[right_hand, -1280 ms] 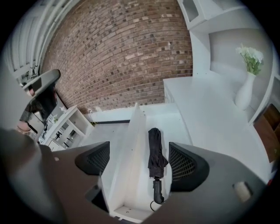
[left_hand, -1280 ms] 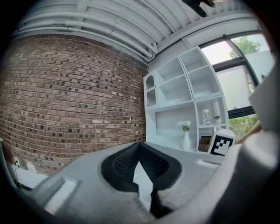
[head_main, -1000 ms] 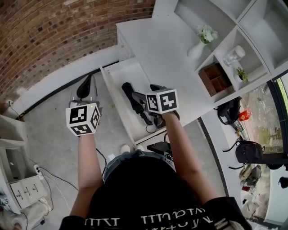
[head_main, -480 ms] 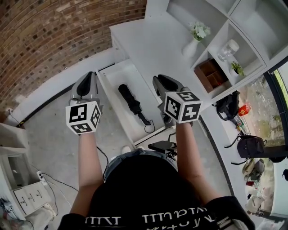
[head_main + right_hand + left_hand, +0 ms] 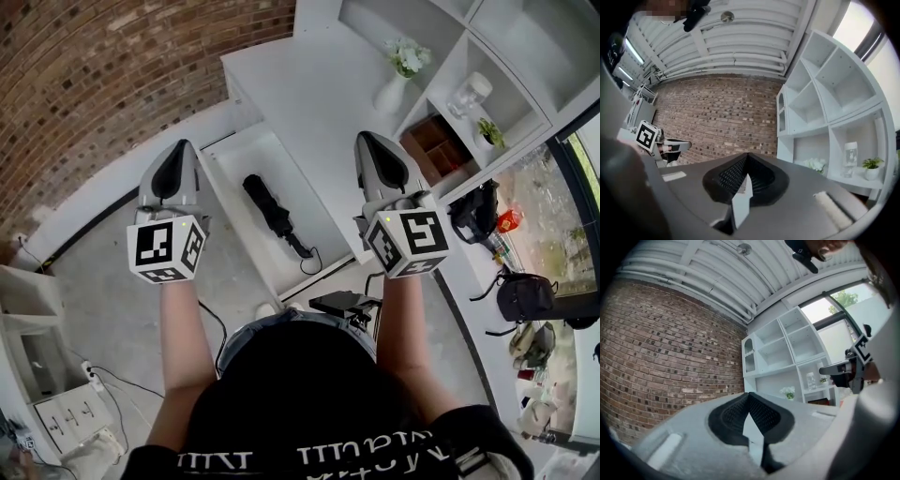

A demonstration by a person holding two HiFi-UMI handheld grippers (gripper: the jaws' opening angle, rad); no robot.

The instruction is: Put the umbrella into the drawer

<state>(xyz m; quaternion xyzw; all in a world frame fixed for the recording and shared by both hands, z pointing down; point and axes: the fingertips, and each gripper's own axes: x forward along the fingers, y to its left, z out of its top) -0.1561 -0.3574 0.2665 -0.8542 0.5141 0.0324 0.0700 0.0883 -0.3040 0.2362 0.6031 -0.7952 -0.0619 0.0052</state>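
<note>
A: Right gripper [image 5: 373,148] has lifted out of the drawer [image 5: 314,202] since a second ago. It's clenched, empty.
B: Left gripper [image 5: 176,157]?
A: Clenched, empty, outside the drawer's left edge.
B: Umbrella [image 5: 267,204]?
A: Flat in the open drawer, bare floor either side. Long axis follows the drawer's length, strap [image 5: 311,260] end toward the person.

The right tool [image 5: 746,157] points level, its jaws pressed together with nothing between them. Behind the tips stands a brick wall [image 5: 722,117]. To the right rises a white shelf unit [image 5: 825,93] with open compartments. In its lower row stand 3 things: white flowers [image 5: 814,164], a clear jar [image 5: 850,159] and a small potted plant [image 5: 872,164]. Overhead runs a ribbed white ceiling [image 5: 740,42] with 1 round fixture [image 5: 725,17]. At the left edge the left tool [image 5: 684,145] shows side-on, also pointing toward the wall.
</note>
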